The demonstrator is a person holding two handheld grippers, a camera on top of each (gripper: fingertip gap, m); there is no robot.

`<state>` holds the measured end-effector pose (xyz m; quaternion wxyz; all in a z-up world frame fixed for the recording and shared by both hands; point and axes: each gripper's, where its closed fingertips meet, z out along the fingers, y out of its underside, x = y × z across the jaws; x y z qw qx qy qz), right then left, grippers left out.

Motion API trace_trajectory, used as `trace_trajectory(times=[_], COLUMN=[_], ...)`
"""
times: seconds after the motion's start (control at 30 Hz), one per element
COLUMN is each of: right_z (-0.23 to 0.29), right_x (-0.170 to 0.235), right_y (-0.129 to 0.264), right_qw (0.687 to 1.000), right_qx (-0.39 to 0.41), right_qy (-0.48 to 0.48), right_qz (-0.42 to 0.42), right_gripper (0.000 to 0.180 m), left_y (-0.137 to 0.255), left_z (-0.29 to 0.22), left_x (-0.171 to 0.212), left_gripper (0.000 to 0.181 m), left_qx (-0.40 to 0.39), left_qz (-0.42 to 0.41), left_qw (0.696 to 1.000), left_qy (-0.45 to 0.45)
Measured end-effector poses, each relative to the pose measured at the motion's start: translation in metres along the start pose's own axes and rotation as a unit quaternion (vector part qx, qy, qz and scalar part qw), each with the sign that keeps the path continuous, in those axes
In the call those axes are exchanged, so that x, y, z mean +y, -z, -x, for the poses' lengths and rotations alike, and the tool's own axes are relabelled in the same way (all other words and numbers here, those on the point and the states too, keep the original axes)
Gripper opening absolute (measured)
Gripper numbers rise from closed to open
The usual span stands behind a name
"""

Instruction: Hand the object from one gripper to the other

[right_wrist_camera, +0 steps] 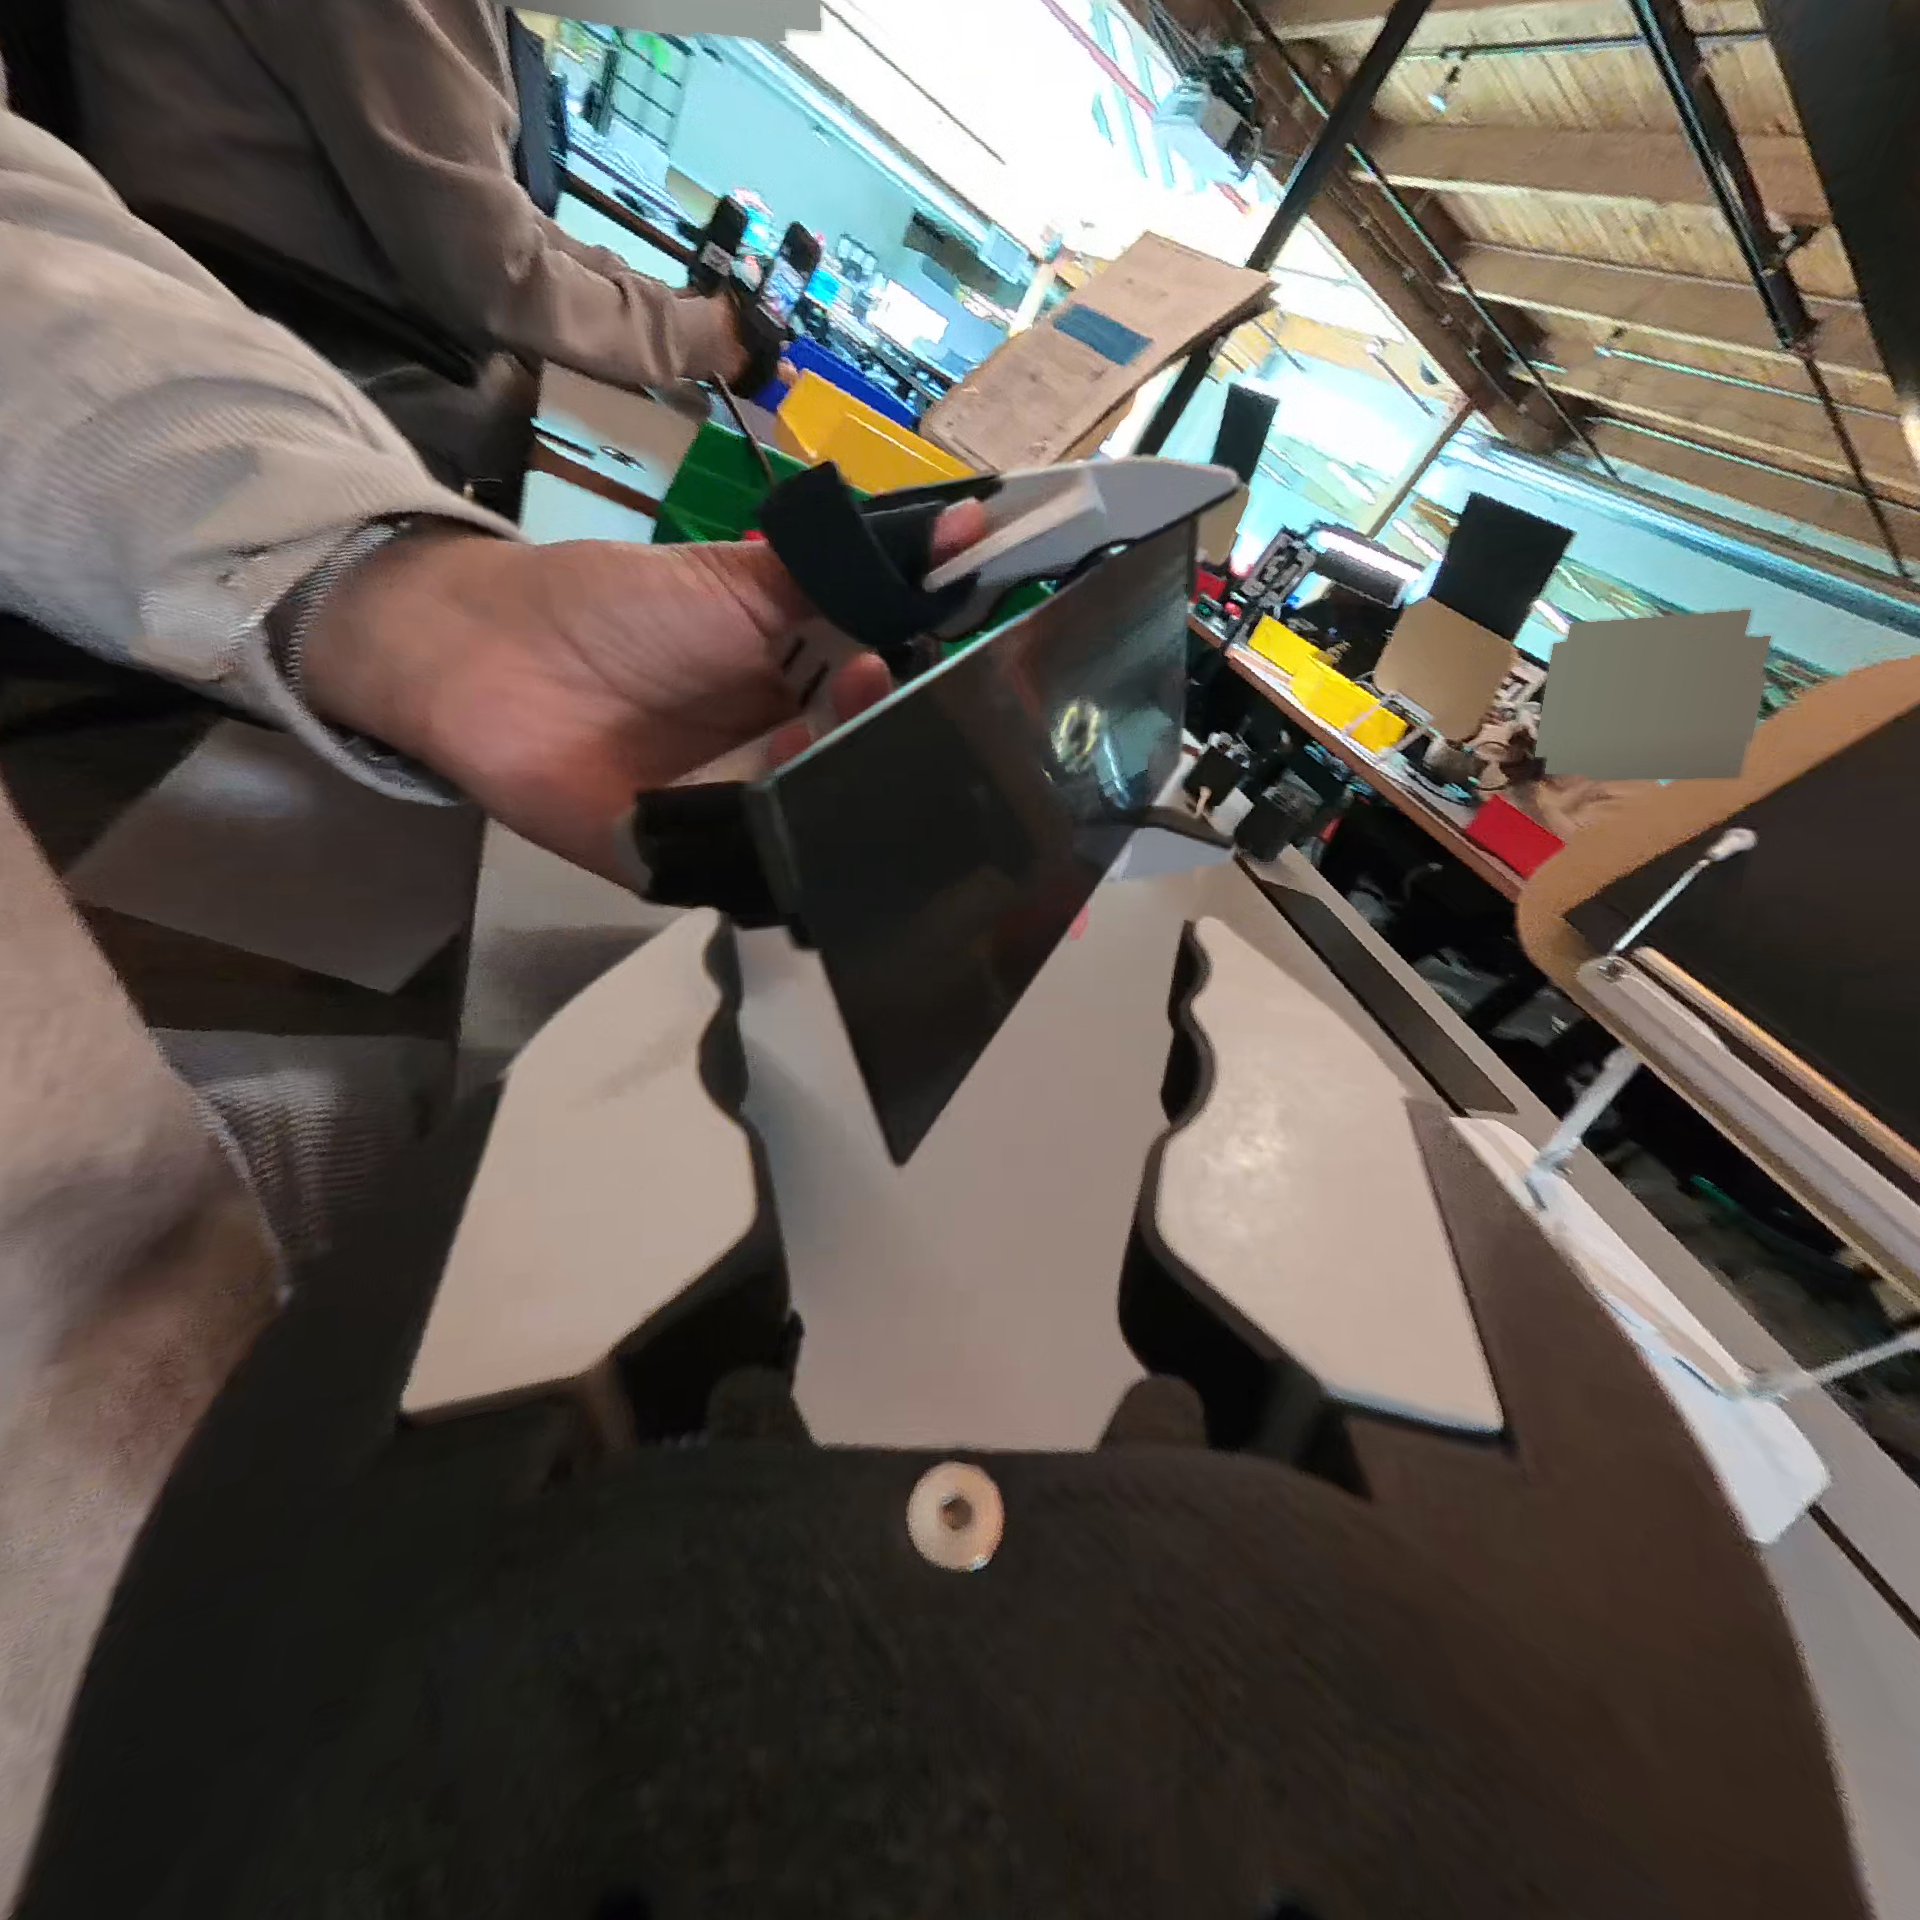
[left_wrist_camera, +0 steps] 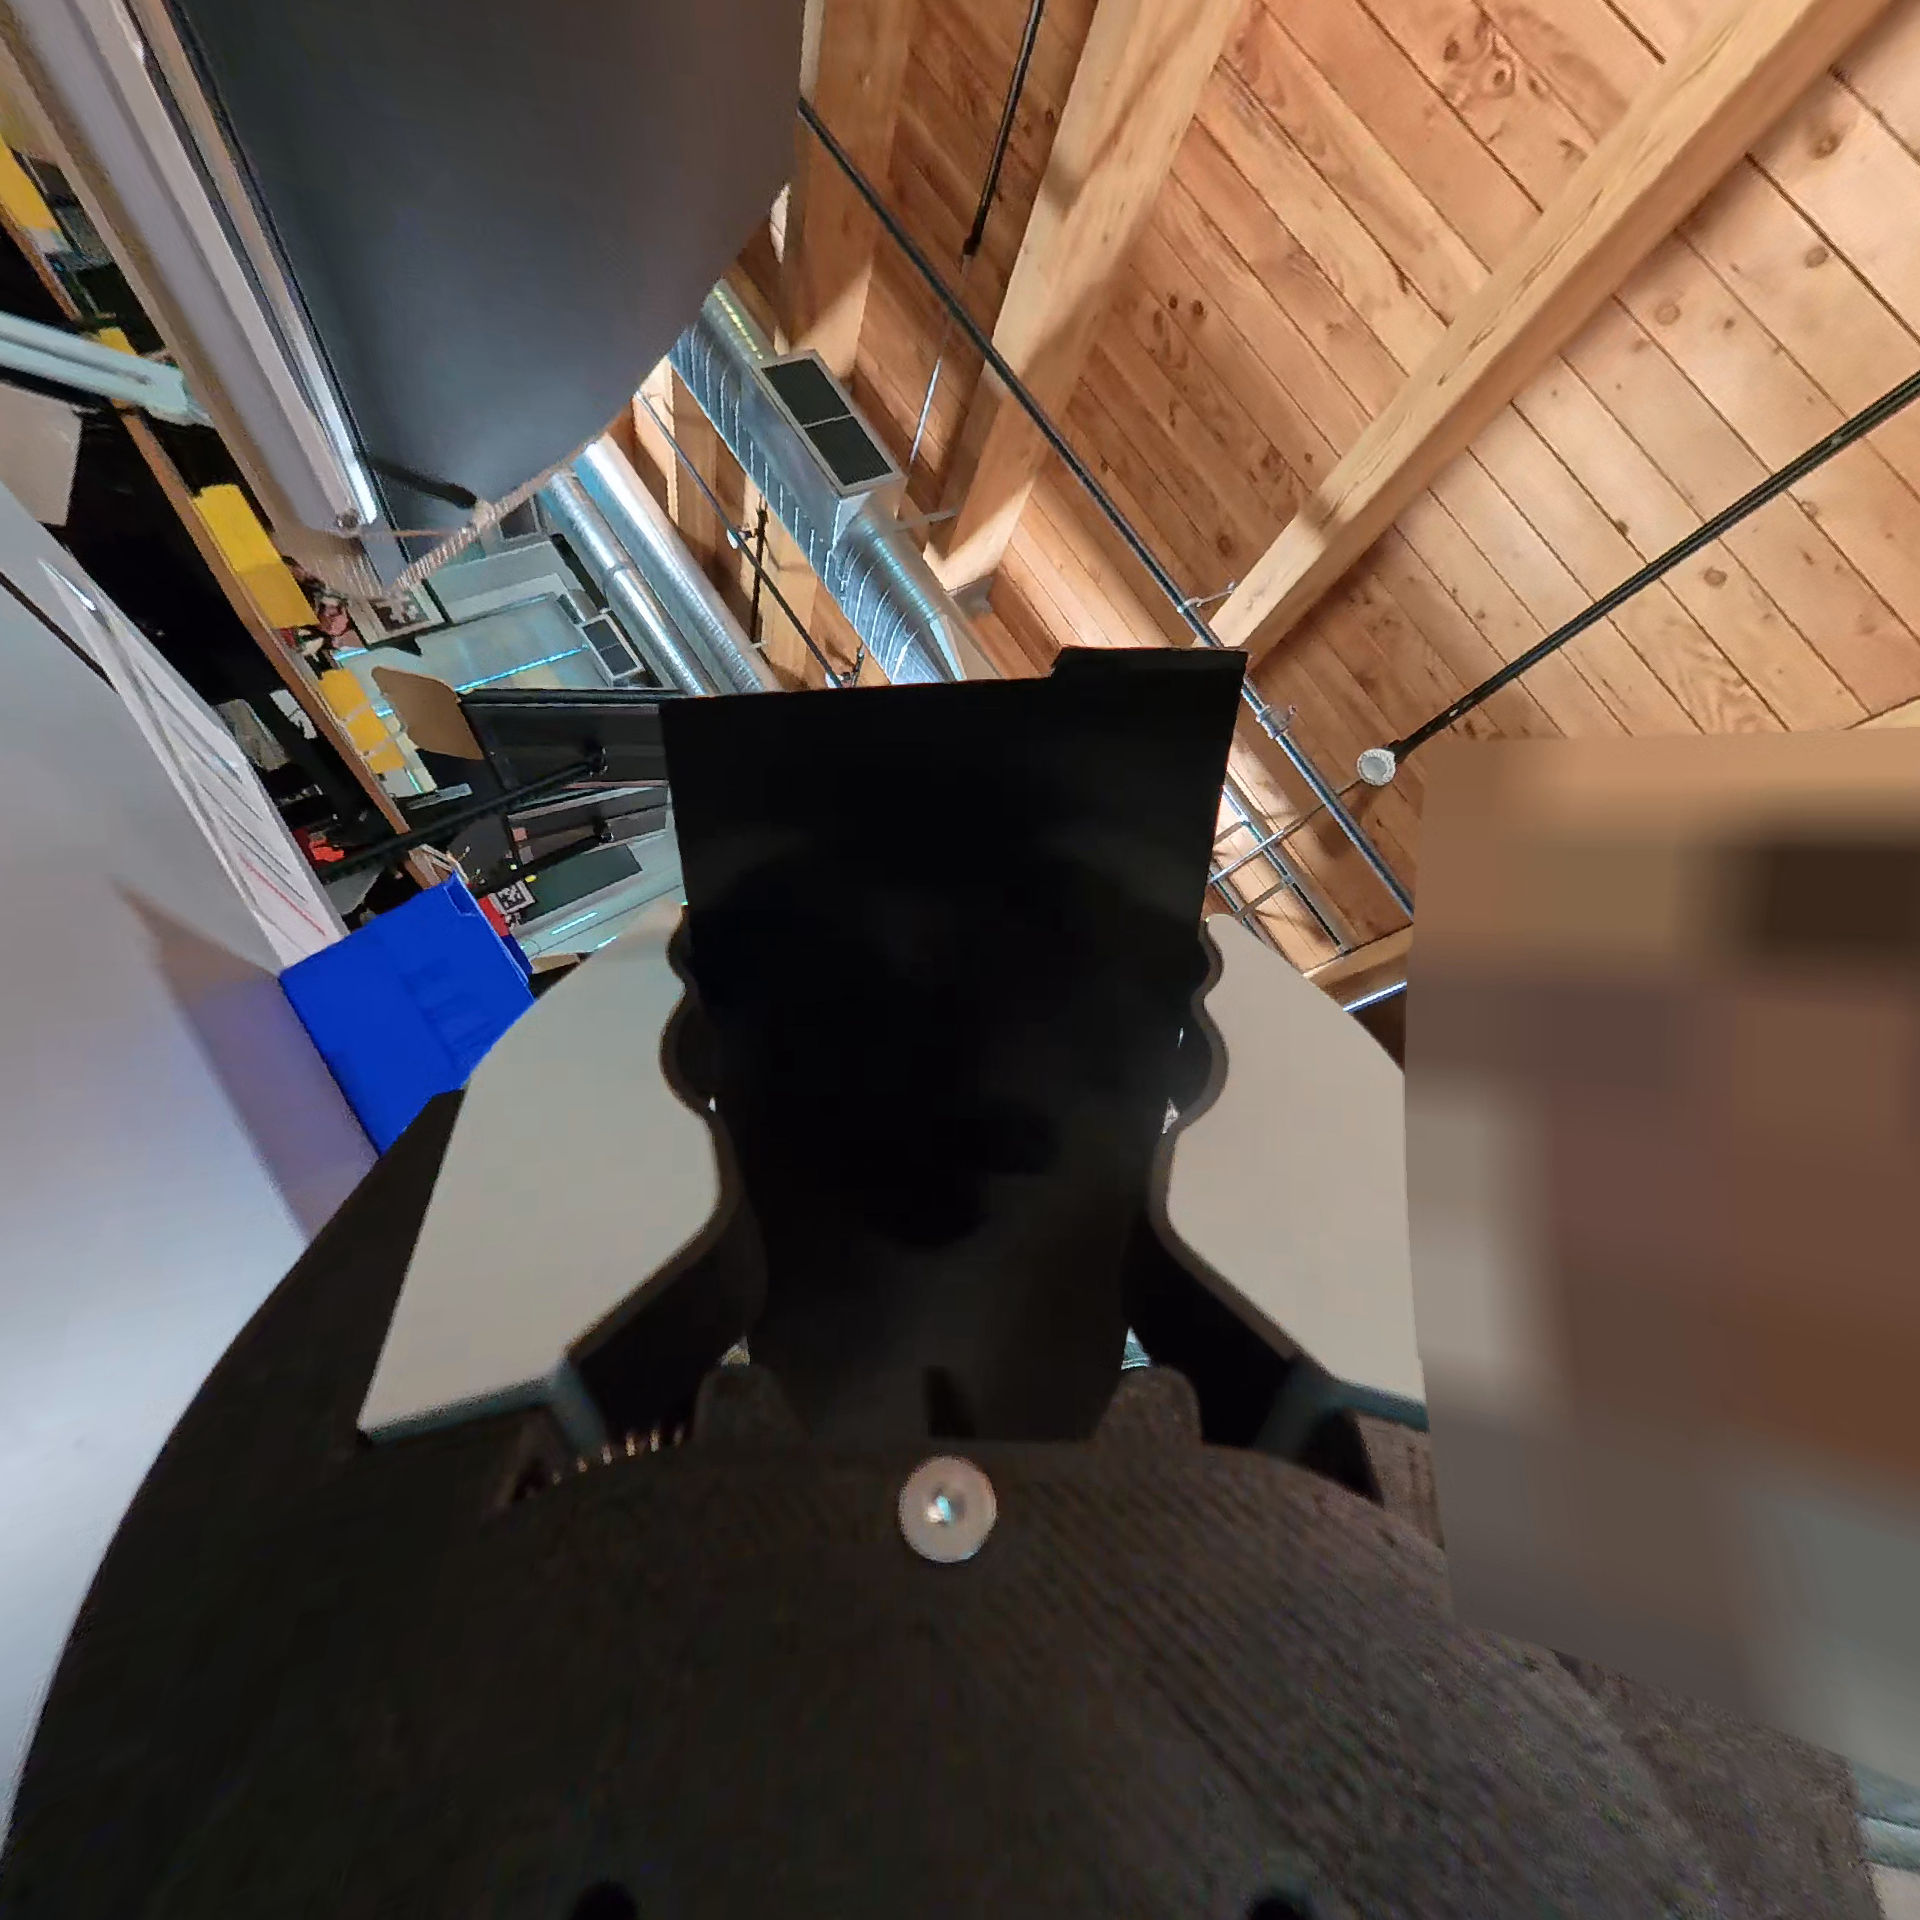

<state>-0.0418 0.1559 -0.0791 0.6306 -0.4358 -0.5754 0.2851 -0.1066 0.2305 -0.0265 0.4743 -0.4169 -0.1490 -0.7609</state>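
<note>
Left tongs [left_wrist_camera: 940, 997] grip black panel [left_wrist_camera: 945, 935] under wooden ceiling [left_wrist_camera: 1455, 364].

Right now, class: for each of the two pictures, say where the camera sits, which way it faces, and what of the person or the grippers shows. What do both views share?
Left wrist view: on the left gripper, tilted up at the wooden ceiling; its grey fingers clamp a black plate.
Right wrist view: on the right gripper, facing across the workshop; its fingers stand open, and the person's hand shows holding the left gripper.
Shared: the black plate and the left gripper gripping it.
</note>
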Motion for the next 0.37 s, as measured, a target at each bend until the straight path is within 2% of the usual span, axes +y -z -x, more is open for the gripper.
trace_trajectory(times=[0.03,0.1,0.13,0.2,0.33,0.37], right_z=[-0.002,-0.001,-0.002,-0.017,-0.038,-0.040], right_x=[-0.001,-0.006,-0.010,-0.010,-0.009,-0.009], right_y=[-0.001,0.000,0.003,0.010,0.021,0.023], right_qw=[1.000,1.000,1.000,0.998,0.998,0.997], right_qx=[0.009,0.007,0.008,0.052,0.066,0.064], right_qy=[0.001,0.003,0.007,0.019,-0.020,-0.036], right_qz=[0.001,-0.012,-0.021,-0.015,-0.004,0.000], right_gripper=[0.067,0.050,0.019,0.006,0.004,0.004], left_y=[-0.001,-0.002,-0.001,0.001,0.000,0.000], left_z=[0.000,0.002,0.004,0.007,0.010,0.011], left_x=[0.005,0.014,0.013,0.013,0.021,0.023], left_gripper=[0.091,0.091,0.091,0.086,0.090,0.086], left_qx=[0.000,0.002,0.003,0.001,0.001,0.000], left_qz=[0.004,0.008,-0.001,0.005,0.020,0.024], left_qw=[1.000,1.000,1.000,1.000,0.999,0.999], left_qy=[0.004,0.019,0.030,0.031,0.040,0.042])
